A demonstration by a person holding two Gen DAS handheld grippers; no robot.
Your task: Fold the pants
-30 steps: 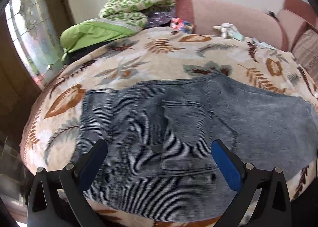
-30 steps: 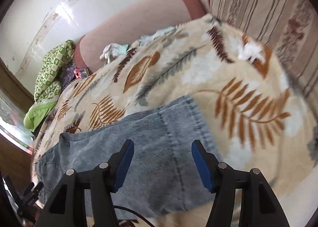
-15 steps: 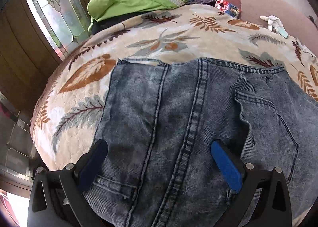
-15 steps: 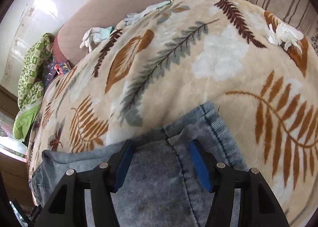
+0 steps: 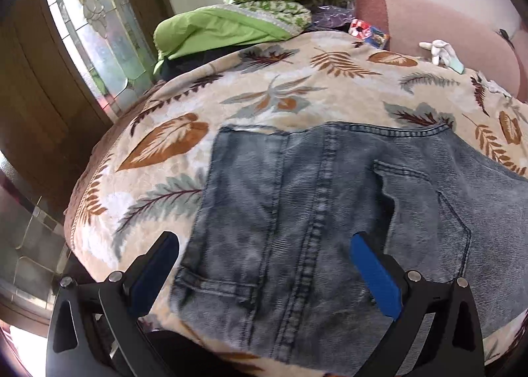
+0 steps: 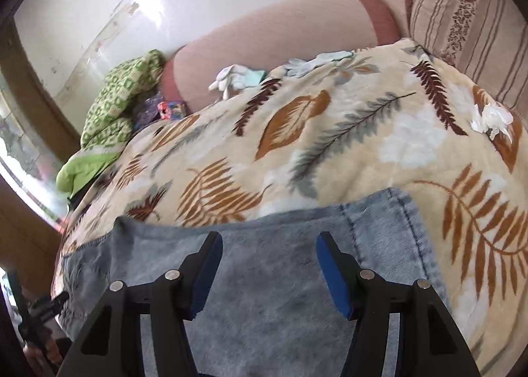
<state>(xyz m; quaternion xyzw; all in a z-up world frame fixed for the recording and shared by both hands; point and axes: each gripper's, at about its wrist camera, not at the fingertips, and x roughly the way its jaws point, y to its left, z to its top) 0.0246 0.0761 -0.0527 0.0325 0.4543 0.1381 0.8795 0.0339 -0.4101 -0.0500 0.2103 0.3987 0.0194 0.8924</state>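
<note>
Scene: I hold a gripper in each hand over a bed with a leaf-print blanket (image 5: 171,146).
Jeans: the jeans (image 5: 297,212) lie flat on the blanket near its front edge, back side up; the waist end is under my left hand, the leg hem (image 6: 406,228) under my right.
Left gripper (image 5: 264,264): jaws spread wide and empty, hovering above the waistband corner by the back pocket.
Right gripper (image 6: 267,264): jaws also wide apart, nothing between the pads, poised just short of the hem.
Step, as I judge it: take hold of both ends for a fold.
Doing it well: I should pinch every layer at each corner; how many layers lie at the hem I cannot quite make out.
Risk: catching the blanket's plush along with the denim.
</note>
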